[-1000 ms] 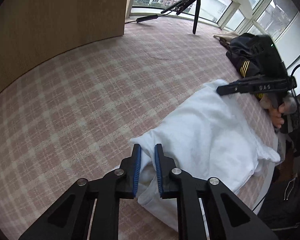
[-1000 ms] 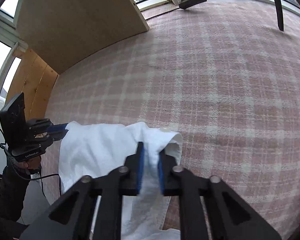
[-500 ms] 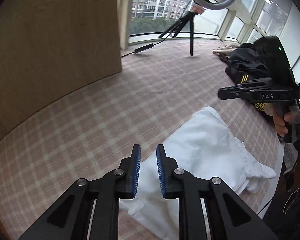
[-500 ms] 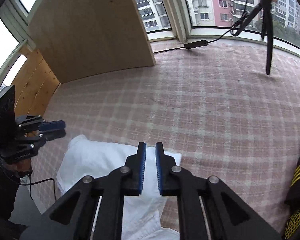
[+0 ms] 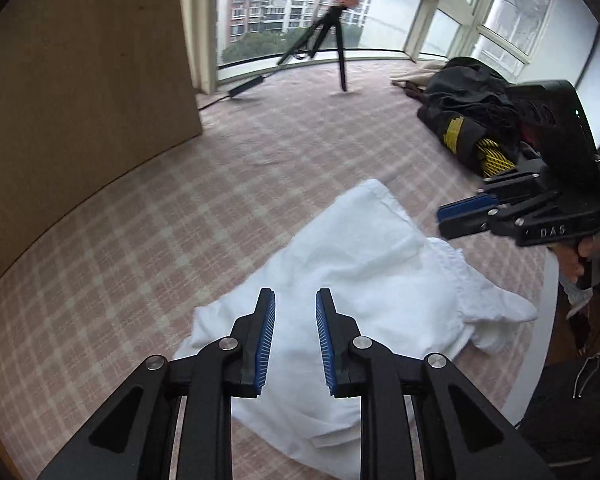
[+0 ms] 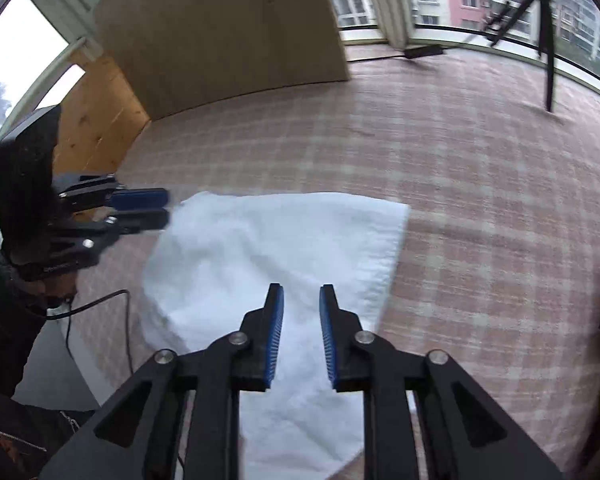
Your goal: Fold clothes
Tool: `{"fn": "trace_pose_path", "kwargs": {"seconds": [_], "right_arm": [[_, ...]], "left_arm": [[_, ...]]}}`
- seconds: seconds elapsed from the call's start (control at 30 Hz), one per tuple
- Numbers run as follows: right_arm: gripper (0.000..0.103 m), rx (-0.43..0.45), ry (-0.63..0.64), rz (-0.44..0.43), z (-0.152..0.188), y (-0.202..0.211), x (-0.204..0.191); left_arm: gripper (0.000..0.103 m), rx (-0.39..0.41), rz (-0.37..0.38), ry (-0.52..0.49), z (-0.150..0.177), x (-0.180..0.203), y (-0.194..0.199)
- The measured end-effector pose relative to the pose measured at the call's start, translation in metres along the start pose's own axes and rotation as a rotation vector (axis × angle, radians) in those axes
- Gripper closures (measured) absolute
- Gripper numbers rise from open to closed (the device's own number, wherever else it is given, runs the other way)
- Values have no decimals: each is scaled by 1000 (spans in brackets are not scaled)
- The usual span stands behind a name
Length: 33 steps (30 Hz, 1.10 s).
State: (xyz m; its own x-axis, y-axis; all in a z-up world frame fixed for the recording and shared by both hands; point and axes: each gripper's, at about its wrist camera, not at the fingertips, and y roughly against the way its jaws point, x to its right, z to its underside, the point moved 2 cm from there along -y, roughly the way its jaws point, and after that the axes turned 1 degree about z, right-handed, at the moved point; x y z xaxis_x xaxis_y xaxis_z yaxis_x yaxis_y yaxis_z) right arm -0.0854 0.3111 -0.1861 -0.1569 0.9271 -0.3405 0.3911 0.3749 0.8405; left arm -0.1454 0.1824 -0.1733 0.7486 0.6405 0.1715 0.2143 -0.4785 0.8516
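One white cloth point(image 5: 364, 276) lies folded on the pink checked cover point(image 5: 172, 232) of the bed. In the left wrist view it sits at the middle and spreads toward 4 o'clock, where a frilly bit sticks out. In the right wrist view the cloth point(image 6: 276, 248) looks like a flat block with a straight edge at 2 o'clock.

The left gripper point(image 5: 295, 338) hangs just above the near end of the cloth. Its blue pads are spread apart and pinch nothing. The right gripper point(image 6: 301, 336) hangs over the cloth too, with its pads also apart and bare. Each gripper shows in the other's view, off to the side by the cloth.

A dark pile of clothes point(image 5: 464, 120) with yellow stripes lies at 2 o'clock, well apart from the cloth. A black tripod point(image 5: 324, 40) stands at 12 o'clock by the windows point(image 5: 284, 4). A brown board point(image 5: 80, 80) stands at 10 o'clock.
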Motion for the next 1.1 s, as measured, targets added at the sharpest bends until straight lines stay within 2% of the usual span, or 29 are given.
{"fn": "trace_pose_path", "kwargs": {"seconds": [0.1,0.17,0.23,0.33,0.37,0.43,0.5,0.53,0.57,0.63,0.67,0.73,0.77,0.8,0.83,0.87,0.9,0.93,0.97,1.03,1.1], "right_arm": [[75,-138,140,53,28,-32,-25],[76,-254,203,165,56,-44,-17],[77,-258,127,130,64,-26,-2],[75,-194,102,175,51,3,-2],[75,-157,109,175,44,11,-6],[68,-107,105,117,32,13,-16],[59,-83,117,117,27,-1,-26],[58,-96,122,112,29,-11,-27],[58,-111,126,106,30,-21,-27],[58,-208,121,85,43,-42,-23],[58,-230,132,79,50,-41,-21],[58,-271,152,67,65,-39,-17],[58,-254,125,45,61,-29,-13],[62,-234,97,23,56,-19,-10],[70,-168,67,1,47,-7,-6],[92,-99,43,-18,35,2,-3],[98,-39,22,-24,22,8,1],[98,3,9,-14,9,6,5],[98,43,-2,-4,-4,5,8],[98,70,4,38,-23,-11,9],[98,48,-7,44,-37,-34,10]], "left_arm": [[79,-104,30,-64,30,19,-26],[81,-187,-2,-82,59,19,-43],[82,-160,33,-25,68,11,-34],[82,-113,66,77,59,4,-11],[82,-81,79,74,53,8,-3],[81,-42,87,44,44,19,4],[75,-55,102,36,52,24,-5],[70,-61,110,32,56,26,-10],[70,-67,117,28,60,28,-14],[70,-80,133,19,69,33,-23],[75,-86,140,15,73,36,-28],[73,-104,159,16,81,38,-31],[74,-114,160,33,80,31,-26],[74,-107,141,48,75,22,-26],[74,-101,121,62,70,13,-26],[74,-95,102,77,65,4,-26],[74,-89,82,91,60,-5,-26],[81,-83,63,105,55,-14,-26],[94,-77,44,120,50,-23,-27],[98,-64,5,149,40,-41,-27],[98,-52,-34,177,30,-59,-27]]}}
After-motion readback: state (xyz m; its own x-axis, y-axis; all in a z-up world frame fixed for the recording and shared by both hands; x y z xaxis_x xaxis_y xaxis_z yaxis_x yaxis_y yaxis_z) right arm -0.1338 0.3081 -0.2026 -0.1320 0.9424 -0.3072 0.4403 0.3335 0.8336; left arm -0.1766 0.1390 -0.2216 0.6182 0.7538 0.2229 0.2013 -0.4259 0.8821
